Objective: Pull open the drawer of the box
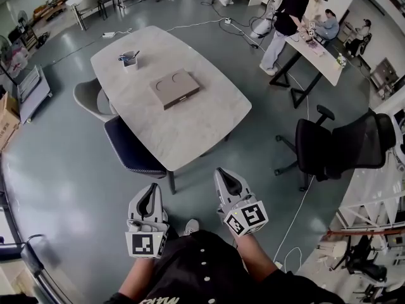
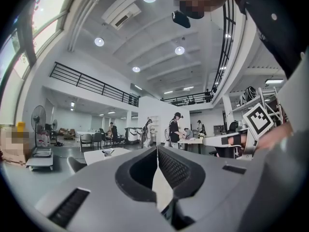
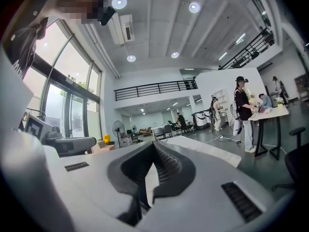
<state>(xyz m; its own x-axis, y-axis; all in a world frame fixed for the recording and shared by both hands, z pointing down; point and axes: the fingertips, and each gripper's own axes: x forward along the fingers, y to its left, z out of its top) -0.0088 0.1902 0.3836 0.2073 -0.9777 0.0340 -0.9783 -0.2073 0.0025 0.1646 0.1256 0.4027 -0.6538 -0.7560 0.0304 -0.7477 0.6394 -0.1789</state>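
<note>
A flat brown box (image 1: 175,88) with two round dents in its top lies on the pale oval table (image 1: 202,122), well ahead of me. Its drawer front looks flush with the box. Both grippers hang near my waist, far short of the table and touching nothing. My left gripper (image 1: 154,188) has its jaws pressed together with nothing between them, and the left gripper view shows the tips of the left gripper (image 2: 157,148) meeting. My right gripper (image 1: 221,172) is likewise shut and empty, and the right gripper's (image 3: 154,144) tips meet in its own view.
A small white holder (image 1: 130,60) with pens stands near the table's far left end. A grey chair (image 1: 88,97) and a dark blue chair (image 1: 130,148) sit along the table's left side. A black office chair (image 1: 342,147) stands to the right. People (image 1: 291,14) work at a desk behind.
</note>
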